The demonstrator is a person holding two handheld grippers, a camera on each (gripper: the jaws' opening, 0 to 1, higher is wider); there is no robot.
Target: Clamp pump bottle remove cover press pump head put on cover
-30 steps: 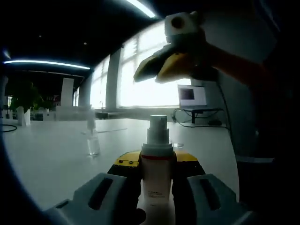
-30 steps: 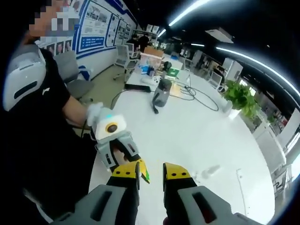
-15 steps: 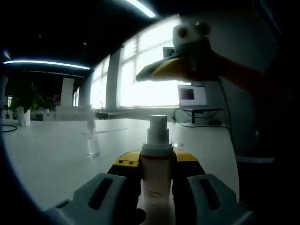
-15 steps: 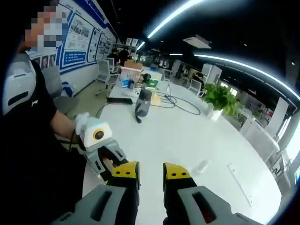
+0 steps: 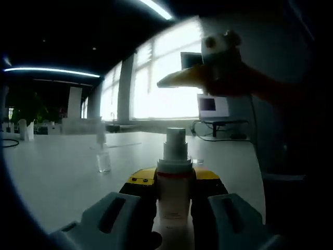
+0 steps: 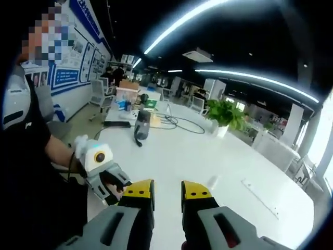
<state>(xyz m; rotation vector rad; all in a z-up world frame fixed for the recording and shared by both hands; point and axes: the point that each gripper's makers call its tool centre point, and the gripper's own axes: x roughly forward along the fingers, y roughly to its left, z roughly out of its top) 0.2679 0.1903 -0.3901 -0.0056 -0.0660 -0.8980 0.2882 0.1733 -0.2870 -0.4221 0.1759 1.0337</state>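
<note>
Gripping the pump bottle (image 5: 173,182) upright at lower centre, left gripper (image 5: 173,208) jaws closed on its body; right gripper (image 6: 167,194), empty with a narrow gap, hovers at upper right above the bare pump head (image 5: 175,141). Clear cover (image 5: 103,162) stands on the table (image 5: 62,172), centre left. Pressing step apparently in hand, needing a straight descent onto the head; since the earlier frame the right gripper has drifted rightward and levelled.

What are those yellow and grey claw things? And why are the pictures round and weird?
A person holds a grabbing tool in each hand, and each tool carries a little round-eyed camera, so the pictures look bent. In the left gripper view, the left gripper has its jaws squeezing a pump bottle with its cover off. A small clear cover stands on the white table. The right gripper is up in the air, holding nothing, its jaws a little apart.
</note>
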